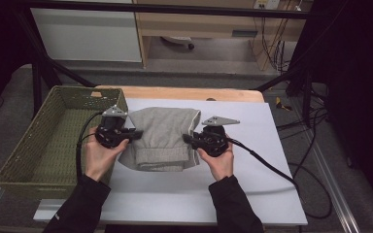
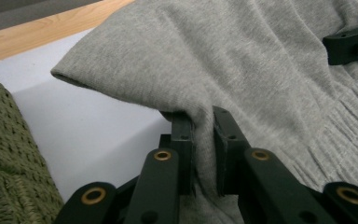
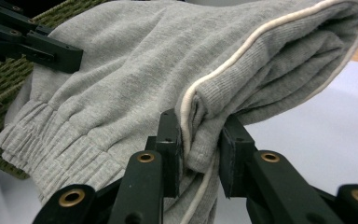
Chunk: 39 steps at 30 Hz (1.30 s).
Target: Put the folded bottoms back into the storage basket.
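Your left gripper (image 1: 135, 134) and right gripper (image 1: 188, 140) each clamp an edge of the folded grey garment (image 1: 162, 136). The green woven basket (image 1: 29, 160) at the left holds only a small tan piece (image 1: 96, 94) at its far rim.

Wooden cabinet (image 1: 194, 22) (cables (image 1: 277, 48) beside), grey floor (image 1: 175, 68)

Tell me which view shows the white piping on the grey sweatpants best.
The right gripper view: the white piping runs along the folded grey sweatpants down to the jaws. The high view shows it as a thin pale line at the garment's right edge. In the left gripper view I cannot make it out.
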Available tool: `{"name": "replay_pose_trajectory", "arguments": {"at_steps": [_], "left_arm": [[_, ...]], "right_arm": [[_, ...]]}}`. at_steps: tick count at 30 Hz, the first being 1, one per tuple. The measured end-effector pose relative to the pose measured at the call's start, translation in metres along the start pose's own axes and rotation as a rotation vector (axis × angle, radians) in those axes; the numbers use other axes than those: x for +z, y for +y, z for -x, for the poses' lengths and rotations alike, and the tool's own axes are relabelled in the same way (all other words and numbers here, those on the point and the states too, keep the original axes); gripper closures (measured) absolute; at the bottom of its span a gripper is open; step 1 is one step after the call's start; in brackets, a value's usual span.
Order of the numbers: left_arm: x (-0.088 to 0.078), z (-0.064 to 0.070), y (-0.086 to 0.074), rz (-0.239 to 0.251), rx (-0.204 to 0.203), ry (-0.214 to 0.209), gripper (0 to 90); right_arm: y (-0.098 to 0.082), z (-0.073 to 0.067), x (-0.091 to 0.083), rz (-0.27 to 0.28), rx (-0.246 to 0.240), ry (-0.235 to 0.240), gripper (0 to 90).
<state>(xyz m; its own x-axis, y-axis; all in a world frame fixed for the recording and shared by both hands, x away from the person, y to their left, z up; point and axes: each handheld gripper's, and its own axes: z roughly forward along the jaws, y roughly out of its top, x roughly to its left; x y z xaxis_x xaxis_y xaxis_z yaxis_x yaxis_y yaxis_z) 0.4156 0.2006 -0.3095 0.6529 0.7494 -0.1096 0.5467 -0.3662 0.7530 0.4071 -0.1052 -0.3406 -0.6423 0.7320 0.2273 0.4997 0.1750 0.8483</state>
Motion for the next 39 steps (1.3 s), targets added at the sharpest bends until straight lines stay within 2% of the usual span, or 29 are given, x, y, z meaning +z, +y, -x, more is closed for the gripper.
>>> {"name": "replay_pose_trajectory", "arguments": {"at_steps": [9, 16, 28, 39], "left_arm": [[-0.01, -0.003, 0.004, -0.002, 0.012, 0.006, 80.6], [-0.021, -0.009, 0.005, 0.008, 0.005, 0.001, 80.6], [-0.041, -0.015, 0.008, 0.004, 0.028, 0.027, 80.6], [-0.057, -0.025, 0.006, 0.007, 0.017, 0.026, 80.6]], "right_arm": [[0.006, -0.007, 0.002, 0.019, -0.004, 0.006, 73.2], [0.011, -0.014, 0.004, 0.032, -0.003, 0.016, 73.2], [0.021, -0.028, 0.01, 0.052, -0.019, 0.031, 73.2], [0.031, -0.042, 0.016, 0.066, -0.032, 0.043, 73.2]]}}
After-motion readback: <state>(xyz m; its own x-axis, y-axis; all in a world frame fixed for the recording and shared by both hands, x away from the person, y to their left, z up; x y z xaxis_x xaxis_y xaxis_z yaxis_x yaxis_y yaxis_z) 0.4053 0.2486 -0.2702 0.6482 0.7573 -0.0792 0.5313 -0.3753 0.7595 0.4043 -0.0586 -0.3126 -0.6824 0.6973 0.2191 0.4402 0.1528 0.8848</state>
